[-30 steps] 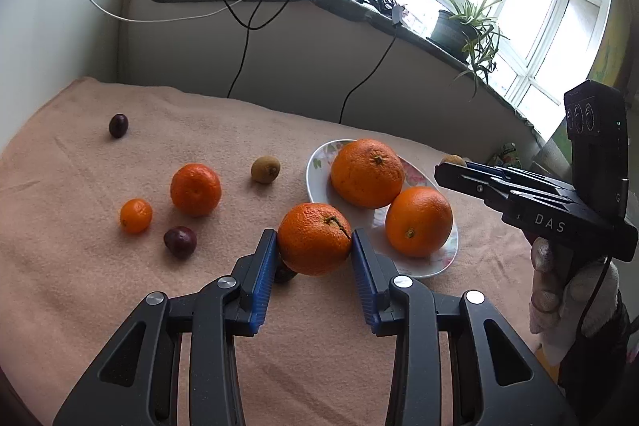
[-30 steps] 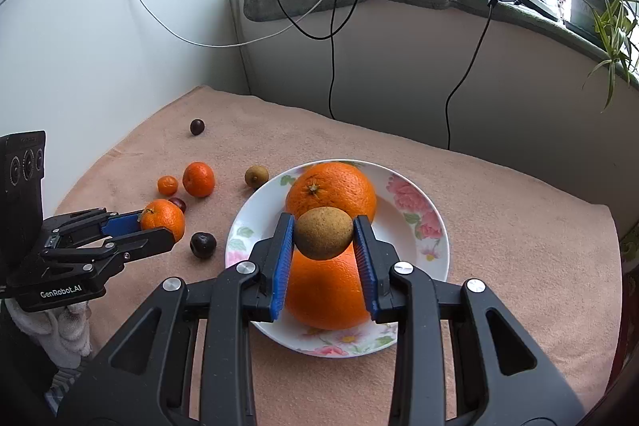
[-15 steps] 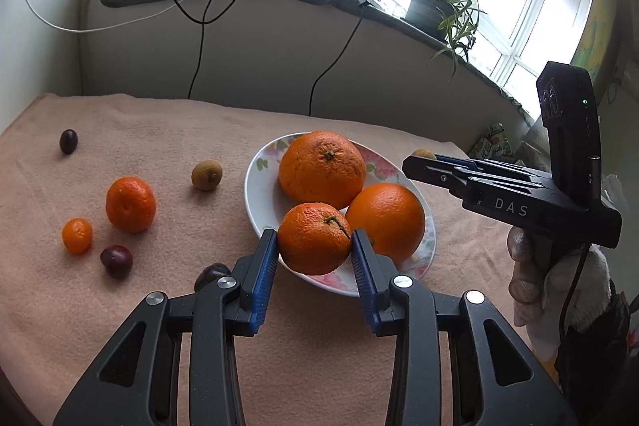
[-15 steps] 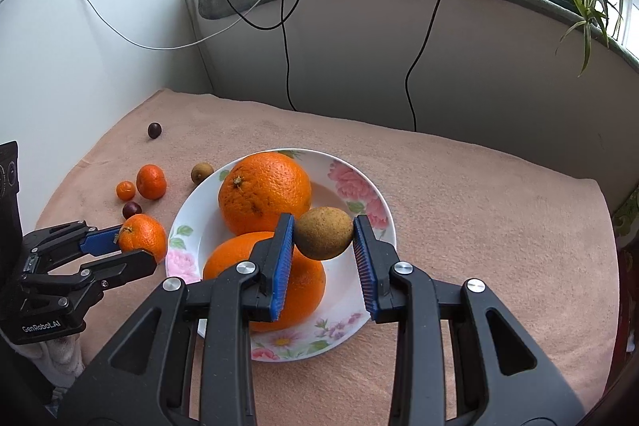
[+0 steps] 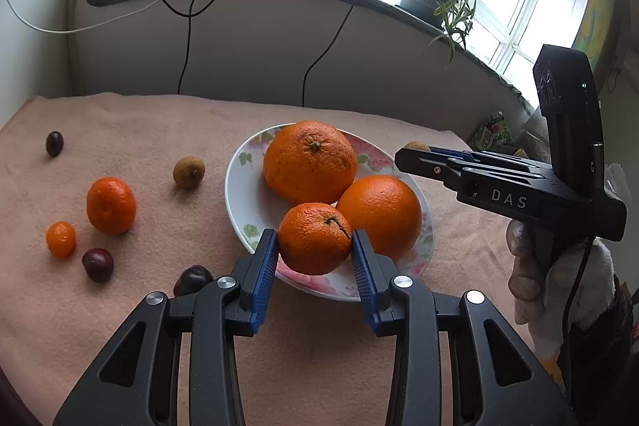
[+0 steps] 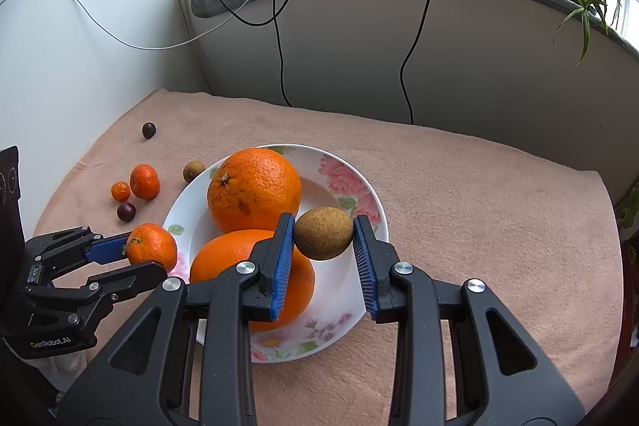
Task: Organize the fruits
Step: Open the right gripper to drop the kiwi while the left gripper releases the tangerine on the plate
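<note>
Two oranges [image 5: 309, 162] lie on the plate [image 5: 239, 186]; left gripper [image 5: 314, 258] clamps a mandarin [image 5: 314, 244], right gripper [image 6: 323, 246] a kiwi [image 6: 323, 233], both above the plate; six small fruits [image 5: 111, 204] remain beside the plate.

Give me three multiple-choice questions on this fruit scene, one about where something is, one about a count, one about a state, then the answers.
1. Where does the brown fruit held by the right hand-held gripper sit?
A. Over the flowered plate
B. On the windowsill
C. Beside the far dark plum

2. How many large oranges lie on the flowered plate?
A. One
B. Two
C. Four

3. What is the state of the left hand-held gripper?
A. Open and empty
B. Shut on a dark plum
C. Shut on a mandarin

Answers:
1. A: the right wrist view shows it above the plate's bare white part.
2. B: one orange sits behind another.
3. C: both blue pads press the mandarin.
</note>
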Demonstrator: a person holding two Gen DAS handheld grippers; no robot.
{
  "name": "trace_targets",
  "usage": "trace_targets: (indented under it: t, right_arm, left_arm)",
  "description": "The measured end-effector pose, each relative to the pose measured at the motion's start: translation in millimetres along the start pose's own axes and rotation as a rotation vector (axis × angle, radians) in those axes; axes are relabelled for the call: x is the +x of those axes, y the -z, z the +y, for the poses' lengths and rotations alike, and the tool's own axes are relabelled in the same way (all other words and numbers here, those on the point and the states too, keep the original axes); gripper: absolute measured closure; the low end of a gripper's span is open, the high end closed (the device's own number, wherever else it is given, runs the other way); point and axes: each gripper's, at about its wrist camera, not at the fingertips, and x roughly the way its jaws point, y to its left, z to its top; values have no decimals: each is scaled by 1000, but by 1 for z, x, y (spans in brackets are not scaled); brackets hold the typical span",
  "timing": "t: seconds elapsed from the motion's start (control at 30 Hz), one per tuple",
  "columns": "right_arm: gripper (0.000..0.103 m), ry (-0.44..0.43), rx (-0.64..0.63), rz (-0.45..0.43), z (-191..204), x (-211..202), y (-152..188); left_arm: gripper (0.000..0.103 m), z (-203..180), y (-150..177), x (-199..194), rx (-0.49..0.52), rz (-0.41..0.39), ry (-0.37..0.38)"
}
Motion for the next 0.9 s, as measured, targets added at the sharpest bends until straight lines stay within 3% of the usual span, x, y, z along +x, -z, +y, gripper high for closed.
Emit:
trace_targets:
  t: [0.13, 0.17, 0.2, 0.27, 0.43, 0.5, 0.6, 0.9]
  right_arm:
    - [71, 6, -1, -4, 0, -1, 0]
    - [63, 10, -1, -4, 0, -1, -1]
    - [48, 15, -1, -5, 0, -1, -1]
    - [36, 27, 1, -20, 1, -4, -2]
    - [30, 27, 2, -28, 2, -8, -3]
    - [22, 35, 6, -36, 3, -9, -3]
    - [19, 28, 24, -46, 3, -12, -2]
    - [19, -12, 3, -83, 21, -28, -4]
  left_arm:
    - [65, -2, -1, 0, 6, -2, -2]
    - [58, -2, -1, -1, 6, -6, -2]
    - [53, -1, -1, -2, 5, -11, -3]
    - [53, -1, -1, -4, 3, -19, 1]
    - [52, 1, -1, -7, 8, -28, -6]
    - [44, 1, 0, -9, 10, -31, -10]
    - [36, 3, 1, -12, 9, -37, -19]
    - [36, 29, 4, -29, -28, -54, -65]
